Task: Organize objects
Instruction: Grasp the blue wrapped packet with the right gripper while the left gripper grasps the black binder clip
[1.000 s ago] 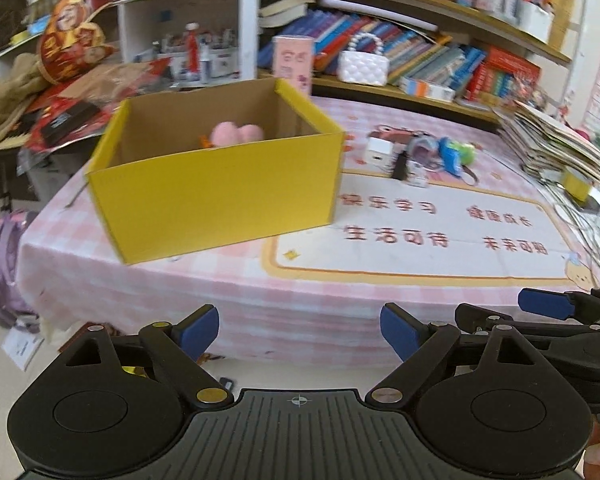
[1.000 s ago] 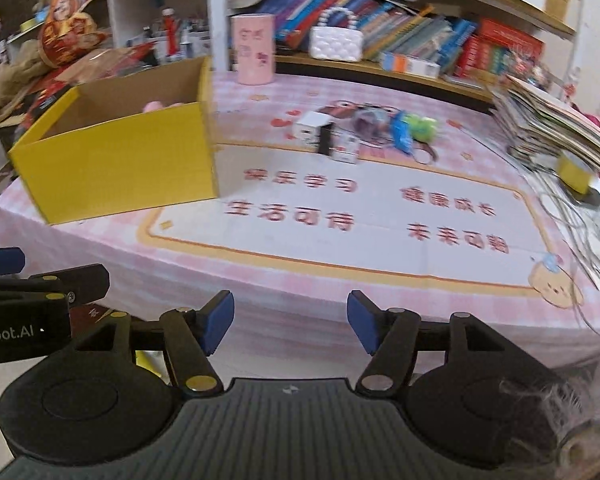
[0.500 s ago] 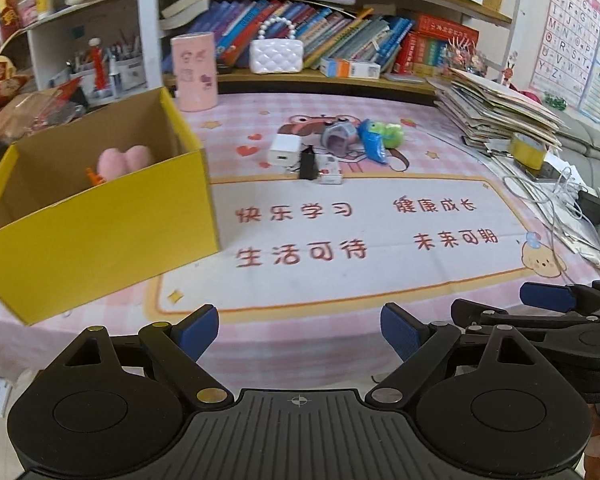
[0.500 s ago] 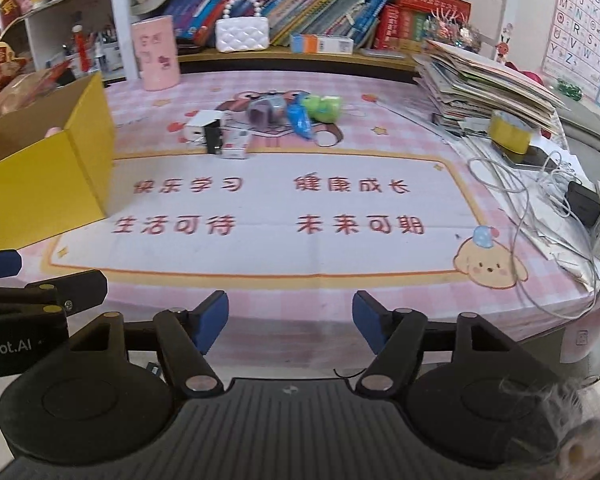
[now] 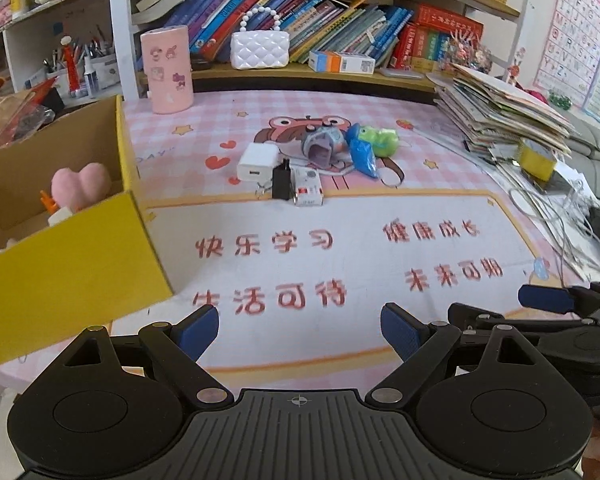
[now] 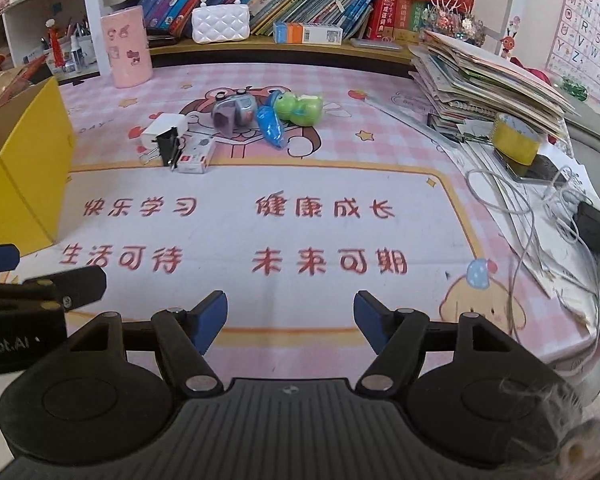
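A yellow cardboard box (image 5: 71, 264) (image 6: 23, 176) stands at the table's left with a pink heart plush (image 5: 81, 182) inside. Loose items lie mid-table: a white charger (image 5: 255, 162) (image 6: 163, 128), a black binder clip (image 5: 281, 178) (image 6: 167, 148), a small white and red box (image 5: 310, 190) (image 6: 195, 156), a grey-purple toy (image 5: 324, 146) (image 6: 233, 114), a blue packet (image 5: 362, 154) (image 6: 271, 126) and a green toy (image 5: 380, 140) (image 6: 300, 108). My left gripper (image 5: 300, 332) hangs open over the mat's near edge. My right gripper (image 6: 289, 320) is open too, nothing between its fingers.
A pink cup (image 5: 165, 70), a white quilted purse (image 5: 259, 48) and books line the back shelf. A tall paper stack (image 5: 496, 108) (image 6: 488, 80), yellow tape (image 6: 516, 140) and tangled cables (image 6: 548, 208) crowd the right side. Cluttered shelves stand behind the box.
Both grippers have swept rightward along the table front, so the yellow box slid toward the left of each view. The right gripper's fingers have spread a little wider.
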Available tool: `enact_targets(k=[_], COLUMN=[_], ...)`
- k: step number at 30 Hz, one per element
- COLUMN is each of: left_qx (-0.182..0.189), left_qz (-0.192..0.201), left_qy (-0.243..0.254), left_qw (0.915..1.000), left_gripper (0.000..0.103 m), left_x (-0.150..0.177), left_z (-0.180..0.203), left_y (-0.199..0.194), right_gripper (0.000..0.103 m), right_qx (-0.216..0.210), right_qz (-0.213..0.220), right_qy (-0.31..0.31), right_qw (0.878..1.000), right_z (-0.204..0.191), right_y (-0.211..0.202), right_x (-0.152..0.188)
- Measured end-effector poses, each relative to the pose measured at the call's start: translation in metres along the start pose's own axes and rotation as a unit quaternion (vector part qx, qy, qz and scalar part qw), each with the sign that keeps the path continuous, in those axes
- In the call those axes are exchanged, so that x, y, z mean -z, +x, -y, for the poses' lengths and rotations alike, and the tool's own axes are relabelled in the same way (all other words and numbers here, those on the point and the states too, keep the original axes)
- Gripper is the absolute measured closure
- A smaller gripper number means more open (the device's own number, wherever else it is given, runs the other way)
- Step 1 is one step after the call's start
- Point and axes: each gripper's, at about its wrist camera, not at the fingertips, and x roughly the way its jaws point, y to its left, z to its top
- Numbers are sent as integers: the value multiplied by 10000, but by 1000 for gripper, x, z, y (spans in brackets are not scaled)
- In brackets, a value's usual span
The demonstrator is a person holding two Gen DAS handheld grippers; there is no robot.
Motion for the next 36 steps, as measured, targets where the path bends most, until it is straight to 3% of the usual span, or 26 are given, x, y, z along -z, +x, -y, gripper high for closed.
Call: enact_targets(k=[8, 18, 28, 34, 36], left_qx=[-237, -619, -865, -1092, -1133], left_qz=[5, 14, 73, 45, -10], left_qy=[-219, -409, -550, -519, -487], left_qw=[9995, 9972, 9947, 9926, 9924], left_gripper=[13, 15, 19, 31, 41], left_x=[-27, -56, -84, -97, -100], left_z=[1, 5, 14, 8, 6], left_y=[24, 59, 102, 133, 143], right_gripper=[26, 27, 42, 44, 43], right_qx=[-152, -454, -577, -602, -642], right_qz=[111, 199, 212, 355, 407], right_qy=[9, 87, -105, -218, -275], right_qw=[9998, 9987, 9981, 9973, 9967], right_z=[16, 33, 37, 34, 32], right_y=[23, 59, 100, 118, 123], right_x=[-30, -58, -80, -98, -105])
